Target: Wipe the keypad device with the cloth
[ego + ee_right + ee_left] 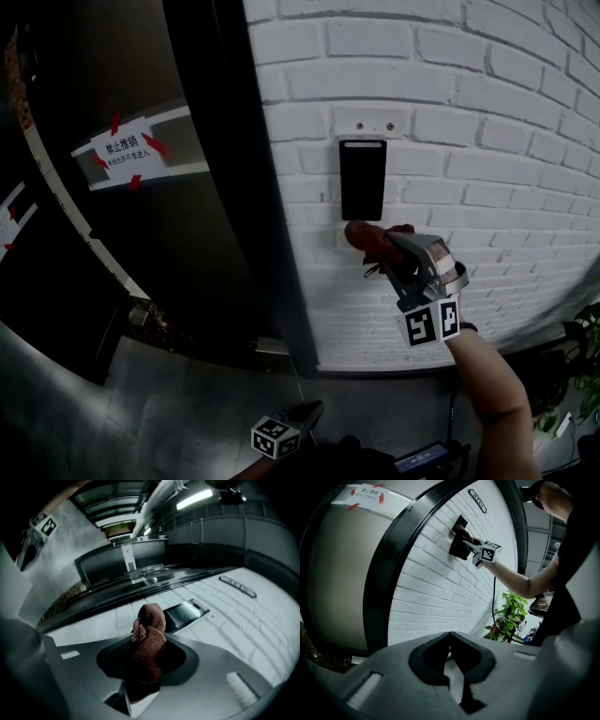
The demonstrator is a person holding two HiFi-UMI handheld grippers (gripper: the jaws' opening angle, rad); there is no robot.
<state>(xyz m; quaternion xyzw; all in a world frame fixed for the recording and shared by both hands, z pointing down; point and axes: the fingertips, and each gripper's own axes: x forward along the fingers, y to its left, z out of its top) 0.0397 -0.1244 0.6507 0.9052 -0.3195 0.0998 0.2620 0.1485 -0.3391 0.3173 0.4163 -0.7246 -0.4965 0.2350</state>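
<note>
The keypad device [363, 178] is a slim black panel fixed upright on the white brick wall [487, 122], near the wall's left edge where the dark door frame [246, 187] runs down. Just under its lower edge is the cloth [368, 241], a reddish-brown knitted wad pinched in the right gripper [382, 247]. That gripper's own view shows the jaws clamped on the bunched middle of the cloth [149, 639], with a rounded lump standing out beyond the tips toward the panel [186, 614].

The cloth looks light, soft and limp, so it should squash against the face and follow it easily. The present hold on the bunch seems right, provided the lump leads, because the hard tips could scrape the glossy front. The device itself is rigid and wall-mounted; it probably needs only light pressure.

The left gripper [292, 429] hangs low, well apart from the wall, its tongs pressed together with nothing between them [450, 637].

No keys can be made out — the face reads as plain black. Whether the cloth already touches the panel or the brick cannot be told, and the left gripper is partly cut off by the head view's bottom edge.
</note>
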